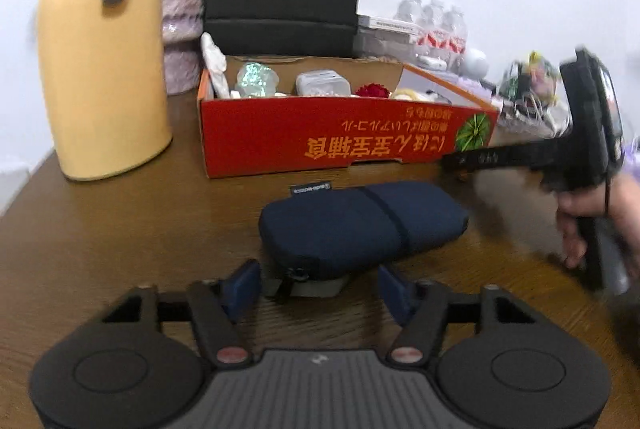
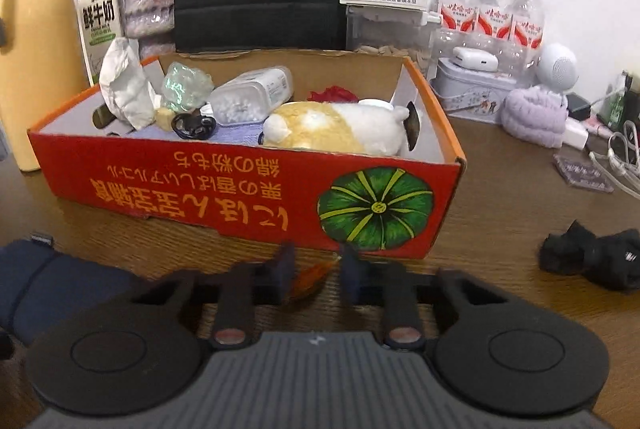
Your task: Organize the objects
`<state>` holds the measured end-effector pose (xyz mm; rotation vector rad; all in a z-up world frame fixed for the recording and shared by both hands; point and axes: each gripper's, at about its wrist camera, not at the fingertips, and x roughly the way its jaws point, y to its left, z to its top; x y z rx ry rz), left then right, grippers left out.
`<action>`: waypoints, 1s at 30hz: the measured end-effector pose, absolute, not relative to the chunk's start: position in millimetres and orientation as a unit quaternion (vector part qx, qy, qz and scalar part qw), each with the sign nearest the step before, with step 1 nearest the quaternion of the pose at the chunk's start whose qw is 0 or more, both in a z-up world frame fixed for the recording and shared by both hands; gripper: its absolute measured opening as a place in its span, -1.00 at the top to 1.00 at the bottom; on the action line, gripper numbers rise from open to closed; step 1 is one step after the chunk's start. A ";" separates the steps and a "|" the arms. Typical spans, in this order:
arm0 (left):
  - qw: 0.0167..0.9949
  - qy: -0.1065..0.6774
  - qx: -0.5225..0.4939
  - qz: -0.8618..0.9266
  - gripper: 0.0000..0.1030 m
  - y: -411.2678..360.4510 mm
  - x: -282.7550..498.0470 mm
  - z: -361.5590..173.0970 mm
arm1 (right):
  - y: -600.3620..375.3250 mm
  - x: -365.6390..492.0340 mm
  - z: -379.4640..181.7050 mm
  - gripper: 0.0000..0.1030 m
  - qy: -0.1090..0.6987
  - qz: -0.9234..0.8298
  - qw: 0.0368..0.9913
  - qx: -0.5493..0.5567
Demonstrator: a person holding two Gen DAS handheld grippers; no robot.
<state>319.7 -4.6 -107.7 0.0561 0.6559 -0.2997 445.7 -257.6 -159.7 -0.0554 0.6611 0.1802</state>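
Your left gripper (image 1: 318, 285) is straddling the near end of the navy pouch (image 1: 360, 225); its blue pads (image 1: 244, 283) are standing just off the fabric, so nothing is grasped. The pouch is lying on the wooden table (image 1: 120, 229), just in front of the red box (image 1: 344, 137). Your right gripper (image 2: 316, 269) is sitting against the box's front wall, fingers drawn close around a small orange item (image 2: 312, 277); blur is preventing any ruling on whether the pads are pinching it. A black cloth (image 2: 592, 261) is lying right of the box. Inside the box, a plush toy (image 2: 336, 129) is resting at the right end. A yellow flask (image 1: 100, 61) is standing left of the box, water bottles (image 2: 488, 5) behind it.
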 end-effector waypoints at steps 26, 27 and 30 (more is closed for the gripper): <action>0.956 0.214 -0.122 -0.159 0.93 25.9 165.0 5.4 | -252.9 188.1 -114.3 0.80 0.238 0.178 0.951 0.086; 0.957 0.208 -0.124 -0.161 0.93 24.5 168.7 14.8 | -253.0 182.9 -110.8 0.80 0.233 0.179 0.952 0.084; 0.952 0.175 -0.149 -0.204 0.93 20.3 178.0 35.0 | -254.7 166.8 -103.4 0.80 0.215 0.176 0.957 0.079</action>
